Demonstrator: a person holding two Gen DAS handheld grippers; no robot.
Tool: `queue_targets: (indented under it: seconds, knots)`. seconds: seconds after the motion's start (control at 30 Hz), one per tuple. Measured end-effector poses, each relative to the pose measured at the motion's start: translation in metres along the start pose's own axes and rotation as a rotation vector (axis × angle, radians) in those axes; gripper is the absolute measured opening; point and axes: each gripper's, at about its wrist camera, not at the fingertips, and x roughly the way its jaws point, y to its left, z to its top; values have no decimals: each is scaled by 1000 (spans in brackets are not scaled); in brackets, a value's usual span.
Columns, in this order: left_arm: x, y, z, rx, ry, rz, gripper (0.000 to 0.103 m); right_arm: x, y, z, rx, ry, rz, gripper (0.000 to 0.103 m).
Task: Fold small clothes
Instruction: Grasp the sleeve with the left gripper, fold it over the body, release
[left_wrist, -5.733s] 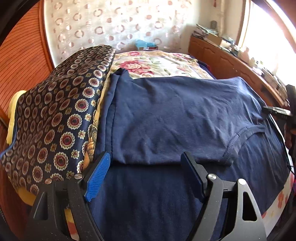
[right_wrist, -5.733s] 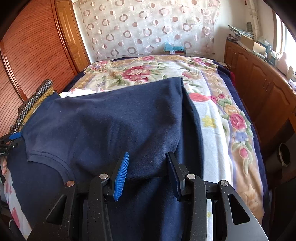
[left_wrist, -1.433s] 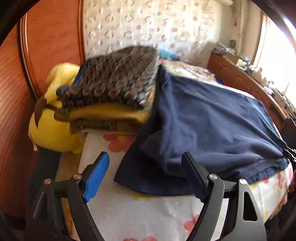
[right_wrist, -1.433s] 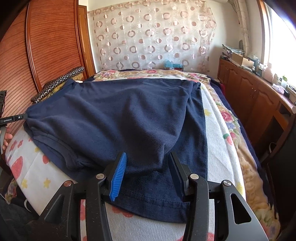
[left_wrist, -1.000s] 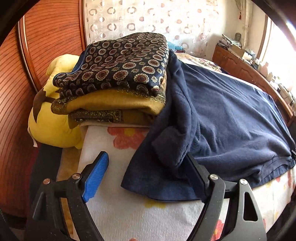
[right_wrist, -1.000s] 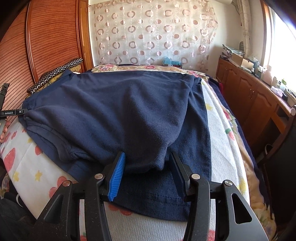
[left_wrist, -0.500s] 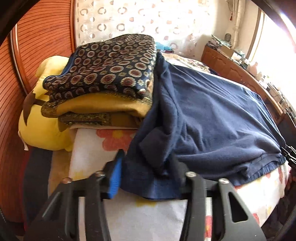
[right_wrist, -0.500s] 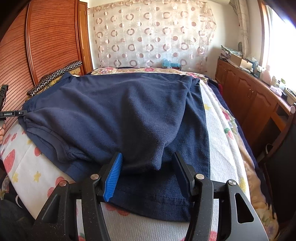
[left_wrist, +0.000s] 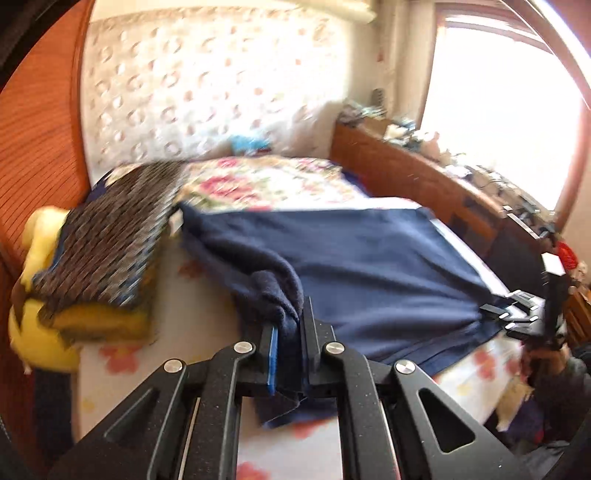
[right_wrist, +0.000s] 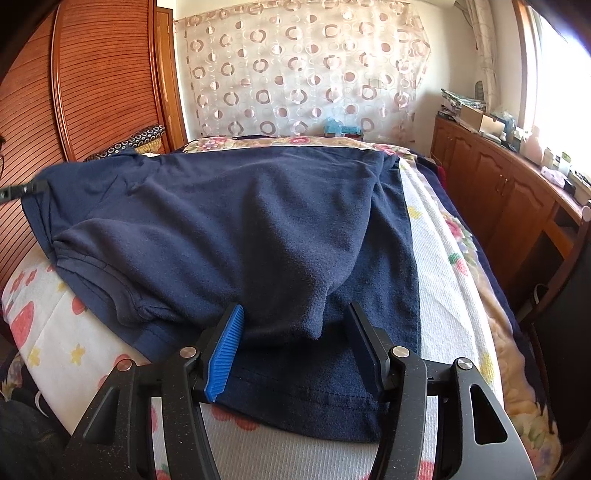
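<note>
Left black two-finger gripper, jaws closing, pinching a bunched corner of the navy blue knit shirt spread across the floral white bedcover. Right black two-finger gripper spread around a fabric fold, apparently not clamping it.

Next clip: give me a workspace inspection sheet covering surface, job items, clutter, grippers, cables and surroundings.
Surface: bed with floral cover.
Job's things: navy garment spread out, partly folded over itself.
Clutter: patterned folded bedding on a yellow plush toy, beside the garment.
Grippers: left gripper closing, a bunched garment corner pinched between its fingers; right gripper open around a fabric fold.
Cables: nothing seen.
Surroundings: wooden cabinet with items on top, circle-print curtain, wooden panelling.
</note>
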Motion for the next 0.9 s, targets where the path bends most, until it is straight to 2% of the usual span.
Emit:
queue_targets:
  seconds: [0.27,0.4,0.5,0.57,0.63,0.7,0.77,0.83,0.9]
  knots:
    - [24,-84,51,117,-45,-152,9,0,-5,1,18,5,14,59]
    - [28,-123,70,185,-46,-212,9,-9,-14,3,36,-13,-9,59]
    - [24,-145,76,206,-32,-280,9,-23,-25,7,56,-53,-18,59]
    - [18,-158,75,230,-42,-291,9,-32,-31,8,63,-74,-22,59]
    - [16,-162,71,212,-22,-318,11,-39,-35,8,66,-85,-19,59]
    - [16,-161,66,208,3,-330,21,-41,-35,8,63,-87,-25,59]
    - [14,-159,60,226,-5,-303,36,-41,-35,7,59,-87,-24,59]
    - [12,-154,56,230,-6,-271,41,-40,-32,7,57,-87,-19,59]
    - [10,-143,51,217,-3,-251,51,-38,-29,8,54,-86,-10,59]
